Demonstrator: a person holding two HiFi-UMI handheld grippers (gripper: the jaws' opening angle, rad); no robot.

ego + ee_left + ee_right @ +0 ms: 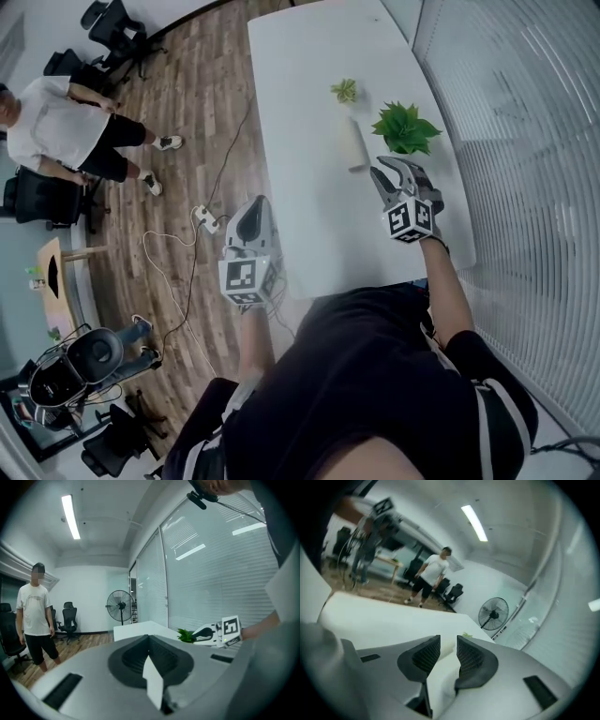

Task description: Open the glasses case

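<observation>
The glasses case (356,143), a pale slim oblong, lies shut on the white table (309,141), between a small green plant (345,90) and a larger one (405,127). My right gripper (389,167) hovers just right of the case's near end, apart from it. Its jaws are open by a narrow gap in the right gripper view (448,641), with only pale table surface between them. My left gripper (255,203) hangs off the table's left edge over the wooden floor. Its jaws are shut and empty (149,639). The left gripper view also catches the right gripper (204,633).
A person in a white shirt (66,131) stands on the wooden floor far left, near office chairs (117,28). Cables and a power strip (202,217) lie on the floor beside the table. A standing fan (119,605) is at the room's far end. Glass walls with blinds (525,141) run along the right.
</observation>
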